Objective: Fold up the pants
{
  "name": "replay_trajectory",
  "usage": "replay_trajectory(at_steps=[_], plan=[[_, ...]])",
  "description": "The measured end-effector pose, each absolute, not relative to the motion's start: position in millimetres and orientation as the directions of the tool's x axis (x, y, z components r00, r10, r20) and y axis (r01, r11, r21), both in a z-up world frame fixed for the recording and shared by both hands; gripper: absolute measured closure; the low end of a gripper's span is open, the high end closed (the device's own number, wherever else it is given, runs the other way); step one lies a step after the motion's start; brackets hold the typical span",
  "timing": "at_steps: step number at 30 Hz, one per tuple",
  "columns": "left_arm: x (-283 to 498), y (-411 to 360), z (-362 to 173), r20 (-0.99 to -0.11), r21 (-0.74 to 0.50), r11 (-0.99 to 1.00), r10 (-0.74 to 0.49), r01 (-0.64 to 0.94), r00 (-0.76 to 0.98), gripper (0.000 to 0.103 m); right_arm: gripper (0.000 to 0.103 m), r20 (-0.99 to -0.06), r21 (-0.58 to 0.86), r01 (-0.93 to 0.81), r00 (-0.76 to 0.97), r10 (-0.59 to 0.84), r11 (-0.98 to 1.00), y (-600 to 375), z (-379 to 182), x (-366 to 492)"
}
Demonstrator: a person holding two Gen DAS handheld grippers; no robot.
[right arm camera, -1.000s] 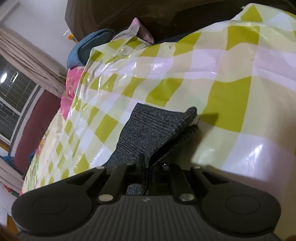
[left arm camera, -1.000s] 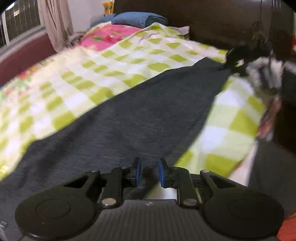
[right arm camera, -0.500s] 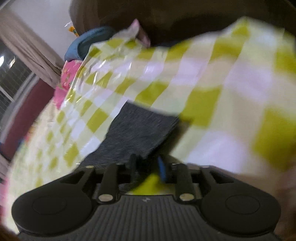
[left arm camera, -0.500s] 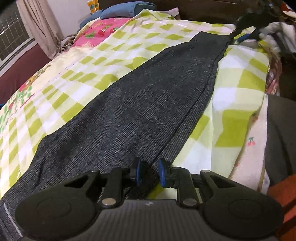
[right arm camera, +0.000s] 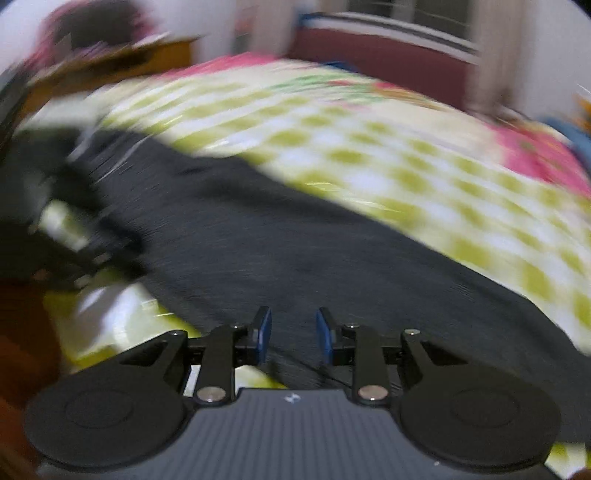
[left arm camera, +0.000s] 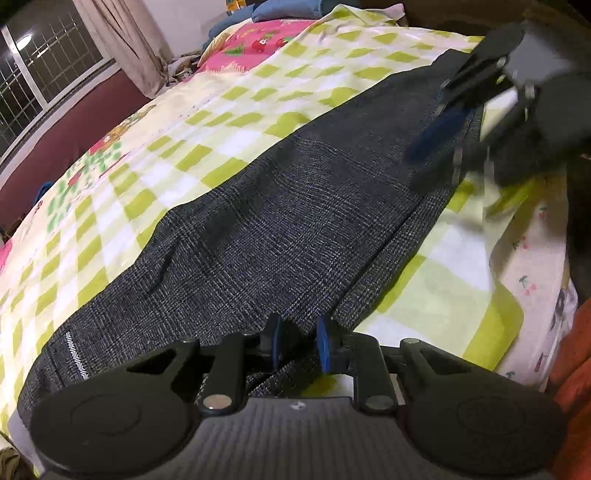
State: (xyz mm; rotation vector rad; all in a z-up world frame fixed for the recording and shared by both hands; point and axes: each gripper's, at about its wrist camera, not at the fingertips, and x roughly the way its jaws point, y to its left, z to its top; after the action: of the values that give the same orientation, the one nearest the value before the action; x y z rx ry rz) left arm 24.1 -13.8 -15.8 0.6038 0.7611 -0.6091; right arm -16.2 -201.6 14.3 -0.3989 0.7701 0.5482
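Observation:
Dark grey checked pants (left arm camera: 280,229) lie stretched lengthwise on a bed, over a yellow-green checked sheet (left arm camera: 229,122). My left gripper (left arm camera: 297,345) is at their near end, its blue pads closed on a bunched fold of the fabric. In the left wrist view my right gripper (left arm camera: 424,162) hovers blurred over the far part of the pants. Its own view is smeared by motion. There the right gripper (right arm camera: 292,334) stands open above the pants (right arm camera: 295,236) with nothing between its pads. The left gripper (right arm camera: 70,236) is a dark blur at the left.
The bed's right edge (left arm camera: 532,280) drops away beside the pants, with an orange-red cloth (left arm camera: 576,369) below. Pink floral bedding (left arm camera: 258,40) and blue pillows (left arm camera: 288,9) lie at the head. A curtain (left arm camera: 122,40) and barred window (left arm camera: 37,74) are at the left.
My right gripper let go of the pant leg's end, rolled over and swept fast along the pants toward the left gripper. The left gripper shifted slightly, still holding the fabric, and the pants now lie flatter.

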Motion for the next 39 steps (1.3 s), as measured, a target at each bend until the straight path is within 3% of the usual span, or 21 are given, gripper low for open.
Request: replay_trajectory(at_steps=[2,14,16,17,19,26,28,33,39], plan=[[24.0,-15.5,-17.9,-0.755,0.282,0.67,-0.287,0.687,0.589,0.066,0.068,-0.744,-0.219,-0.656,0.591,0.311,0.722,-183.4,5.1,-21.4],[38.1,-7.0,-9.2,-0.72,0.182,0.755,-0.334,0.63,0.609,0.066,0.065,-0.728,-0.373,-0.699,0.628,0.275,0.609,-148.7,-18.8,-27.7],[36.7,-6.9,-8.4,-0.717,0.18,0.751,-0.342,0.636,0.607,0.066,0.07,-0.724,-0.351,-0.673,0.636,0.267,0.651,-149.1,-17.4,-19.1],[36.6,-6.6,-8.0,-0.719,0.175,0.748,-0.347,0.64,0.603,0.066,0.083,-0.732,-0.307,-0.661,0.623,0.274,0.685,-151.8,-14.4,-13.3],[33.5,-5.6,-5.7,-0.72,0.162,0.734,-0.369,0.659,0.588,0.066,0.095,-0.743,-0.207,-0.63,0.599,0.299,0.749,-160.4,-6.4,-2.2],[26.5,-22.7,-17.7,-0.7,0.298,0.68,-0.321,0.67,0.638,0.06,0.097,-0.732,-0.147,-0.61,0.596,0.329,0.779,-166.2,11.4,-0.7],[28.8,-23.8,-18.3,-0.705,0.313,0.681,-0.3,0.662,0.642,0.076,0.097,-0.741,-0.136,-0.612,0.584,0.33,0.779,-167.9,13.3,-0.7],[20.4,-12.1,-6.9,-0.723,0.271,0.663,-0.338,0.697,0.603,0.078,0.097,-0.753,-0.089,-0.622,0.553,0.356,0.778,-170.3,14.5,-15.5],[11.2,-18.8,-15.5,-0.718,0.319,0.646,-0.312,0.693,0.622,0.079,0.097,-0.768,-0.102,-0.619,0.546,0.334,0.779,-163.8,-2.1,-17.8]])
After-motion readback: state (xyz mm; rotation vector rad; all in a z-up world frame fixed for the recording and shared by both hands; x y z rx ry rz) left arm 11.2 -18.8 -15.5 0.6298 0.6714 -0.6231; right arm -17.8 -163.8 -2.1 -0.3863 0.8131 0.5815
